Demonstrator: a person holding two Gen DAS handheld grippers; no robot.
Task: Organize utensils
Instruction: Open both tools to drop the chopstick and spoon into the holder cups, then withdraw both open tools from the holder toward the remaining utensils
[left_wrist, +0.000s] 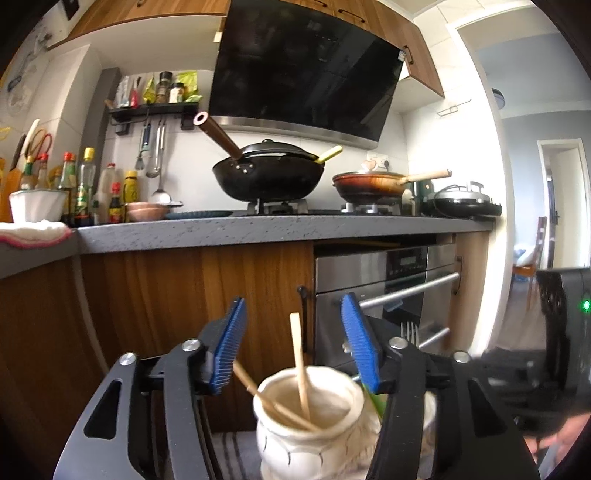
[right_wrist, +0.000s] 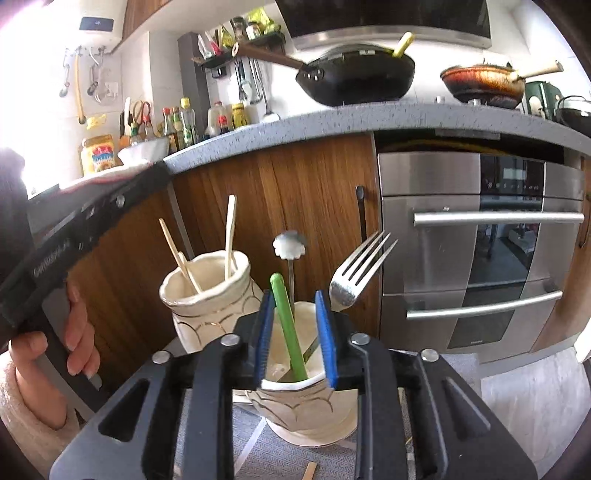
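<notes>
Two cream ceramic jars stand on a grey striped mat. The left jar (right_wrist: 207, 299) holds wooden chopsticks (right_wrist: 229, 236); it also shows in the left wrist view (left_wrist: 314, 424). The near jar (right_wrist: 306, 402) holds a green-handled utensil (right_wrist: 288, 325), a metal utensil with a white flower-shaped end (right_wrist: 290, 245) and a fork (right_wrist: 356, 273). My left gripper (left_wrist: 293, 347) is open just above the chopstick jar, empty. My right gripper (right_wrist: 295, 332) is open above the near jar, its blue pads (right_wrist: 264, 332) on either side of the green handle without touching it.
Wooden cabinet doors (right_wrist: 303, 192) and a steel oven (right_wrist: 480, 240) stand close behind the jars. A grey countertop (left_wrist: 258, 229) above carries a black wok (left_wrist: 267, 177), a brown pan (left_wrist: 373, 184) and sauce bottles (left_wrist: 85, 184). A small wooden piece (right_wrist: 309, 470) lies on the mat.
</notes>
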